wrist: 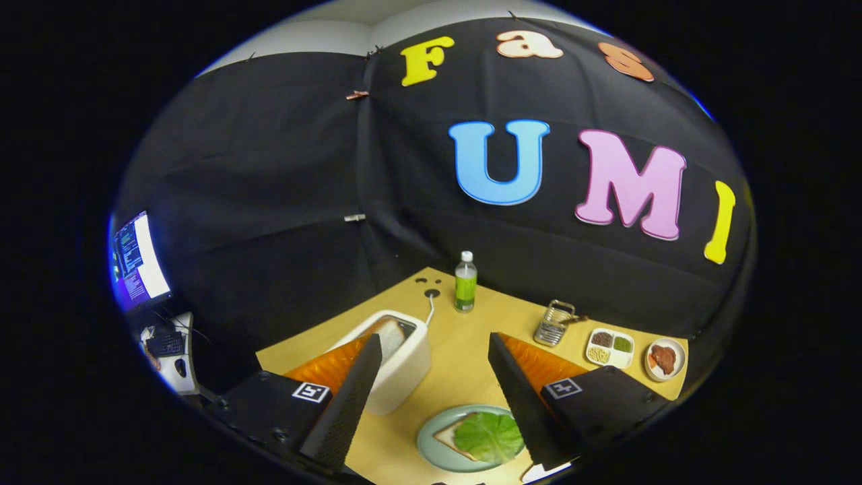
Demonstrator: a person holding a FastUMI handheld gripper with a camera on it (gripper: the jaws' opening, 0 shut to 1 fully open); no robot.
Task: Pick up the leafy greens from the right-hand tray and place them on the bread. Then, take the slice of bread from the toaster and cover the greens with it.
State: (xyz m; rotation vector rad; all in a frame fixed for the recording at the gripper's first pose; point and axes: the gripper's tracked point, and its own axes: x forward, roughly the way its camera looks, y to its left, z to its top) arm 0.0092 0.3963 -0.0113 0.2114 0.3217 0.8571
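A pale green plate (431, 441) lies on the wooden table below and between my fingers. On it rests a slice of bread (447, 436) with a leafy green (489, 436) spread on top. A white toaster (408, 360) stands just ahead of my left finger, and a browned bread slice (390, 331) sticks up out of its slot. My gripper (434, 349) hangs above the table, open, with nothing between its fingers. The right finger (522, 397) covers the plate's right edge.
A green bottle (465, 282) stands at the table's far side. Beyond the right finger are a small wire basket (554, 324), a white divided tray (610, 347) with small foods, and a small plate (665, 359) with a reddish piece. A monitor (138, 261) and keyboard sit off to the left.
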